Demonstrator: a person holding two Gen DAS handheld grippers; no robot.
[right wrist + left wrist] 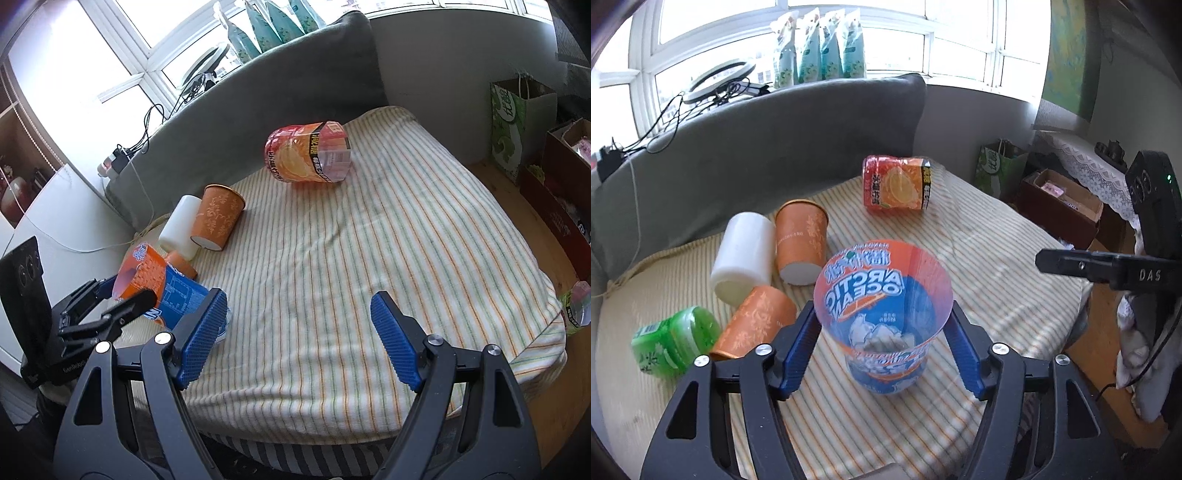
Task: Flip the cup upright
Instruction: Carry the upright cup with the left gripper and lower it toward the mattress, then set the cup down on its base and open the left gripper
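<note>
The left gripper (882,354) is pinching the clear cup (882,317), the one printed "ARCTIC OCEAN", with a blue pad pressing on each side of its lower wall. Seen from the left wrist, the cup is sitting with its wide mouth up and tipped toward 12 o'clock, its narrow base toward the camera over the striped cloth (979,258); whether the base is touching the cloth, I cannot tell. In the right wrist view the same cup (147,280) is showing at 9 o'clock, leaning, with the left gripper (110,314) around it.

The right gripper (299,332) is hovering with its fingers spread wide and nothing between them, above the near part of the cloth (332,240). In the left view its black finger (1071,267) is reaching in from 3 o'clock.

Around the clear cup, other cups are lying on their sides. At 12 o'clock, well apart, a red cup (895,184) is resting near the grey cushion (775,147). At 10 o'clock an orange cup (801,242) is lying just beside a white cup (744,254). At 9 o'clock a second orange cup (753,325) is lying beside a green cup (676,341), close to the left finger.
</note>
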